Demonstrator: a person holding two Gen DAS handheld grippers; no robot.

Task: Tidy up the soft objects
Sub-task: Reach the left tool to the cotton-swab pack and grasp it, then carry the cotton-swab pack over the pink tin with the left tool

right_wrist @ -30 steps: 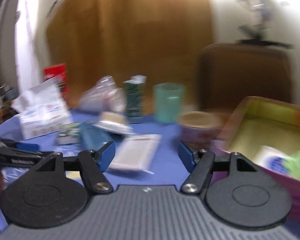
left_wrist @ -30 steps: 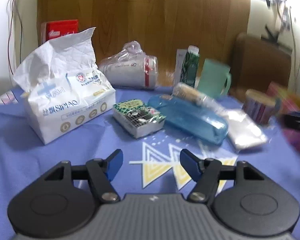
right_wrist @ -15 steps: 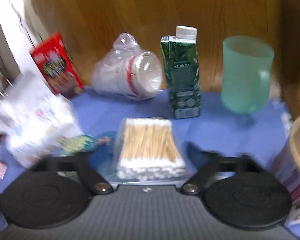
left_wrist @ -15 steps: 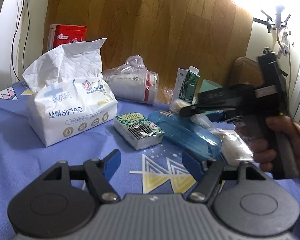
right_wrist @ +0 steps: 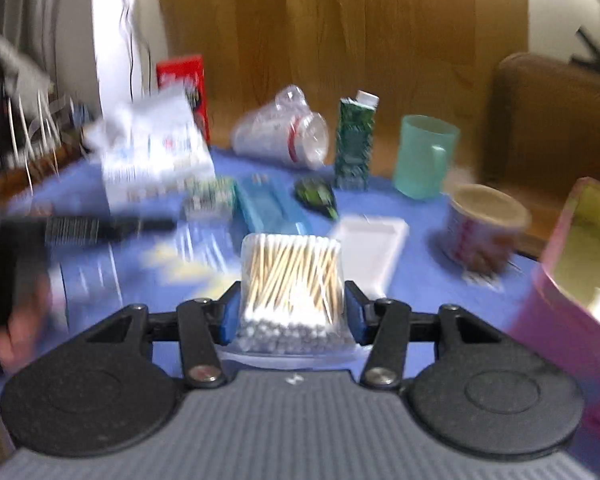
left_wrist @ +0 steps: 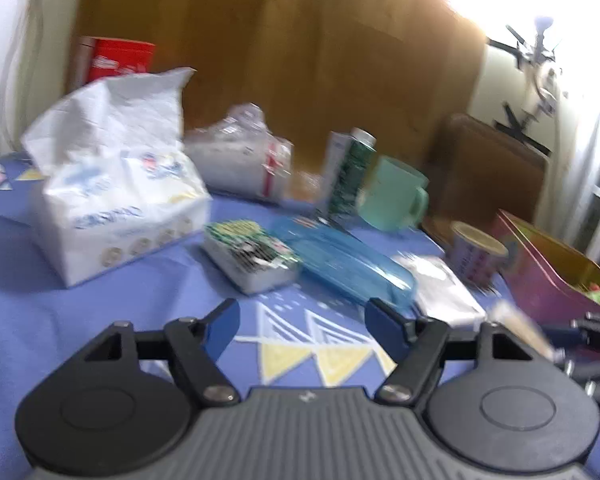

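Observation:
A clear pack of cotton swabs (right_wrist: 292, 276) sits between my right gripper's (right_wrist: 293, 305) blue pads, which press on both of its sides; it hangs above the blue tablecloth (right_wrist: 420, 280). The left wrist view shows that gripper (left_wrist: 592, 334) blurred at the right edge, beside the pink box (left_wrist: 540, 276). My left gripper (left_wrist: 304, 320) is open over the cloth with nothing between its fingers. A large white tissue pack (left_wrist: 116, 200) stands at the left, with a small green tissue packet (left_wrist: 252, 256) beside it and a flat white pack (left_wrist: 440, 288) further right.
The pink box (right_wrist: 556, 300) at the right holds a white item and something green. A blue case (left_wrist: 348, 268), teal mug (left_wrist: 392, 200), green carton (left_wrist: 348, 176), paper cup (left_wrist: 476, 256), bagged plastic cups (left_wrist: 244, 164) and red box (left_wrist: 116, 60) crowd the table. A hand (right_wrist: 16, 332) holds the left gripper.
My right gripper closed on the cotton swab pack and drew back with it toward the right, leaving the middle of the table. The left gripper stayed nearly in place.

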